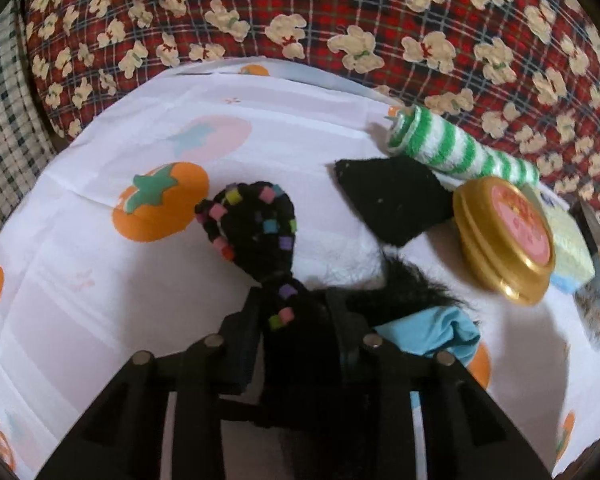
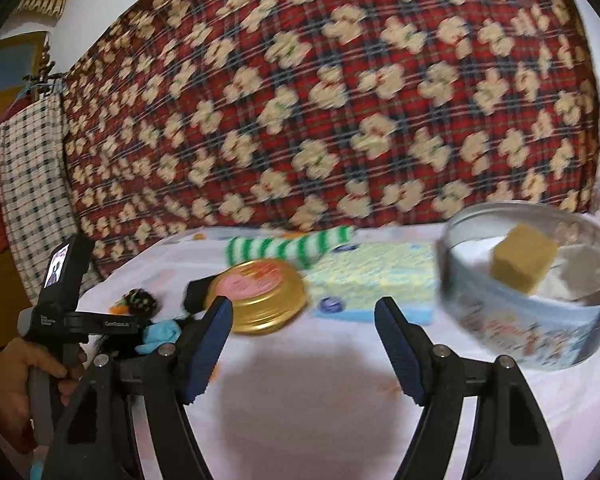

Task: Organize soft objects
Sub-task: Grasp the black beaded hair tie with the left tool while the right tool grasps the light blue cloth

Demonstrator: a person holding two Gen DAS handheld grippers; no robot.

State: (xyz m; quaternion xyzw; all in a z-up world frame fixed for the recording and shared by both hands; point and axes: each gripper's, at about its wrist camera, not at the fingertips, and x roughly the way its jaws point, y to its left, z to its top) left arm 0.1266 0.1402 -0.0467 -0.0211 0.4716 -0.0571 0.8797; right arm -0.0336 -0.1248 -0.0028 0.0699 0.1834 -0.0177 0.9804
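I see the round tin at the right of the white cloth; inside it sits a tan sponge cube on something white. Its gold lid lies apart, just beside the yellow sponge. My right gripper hangs wide over bare cloth. My left gripper pinches the black beaded scrunchie, beside a blue one.

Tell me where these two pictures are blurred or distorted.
Left wrist: fisheye bends the plaid blanket into an arc; the gold lid is slightly smeared, the beaded black toy sharp. Right wrist: motion blur smears the blanket, tin and striped sock; dark corners in both.
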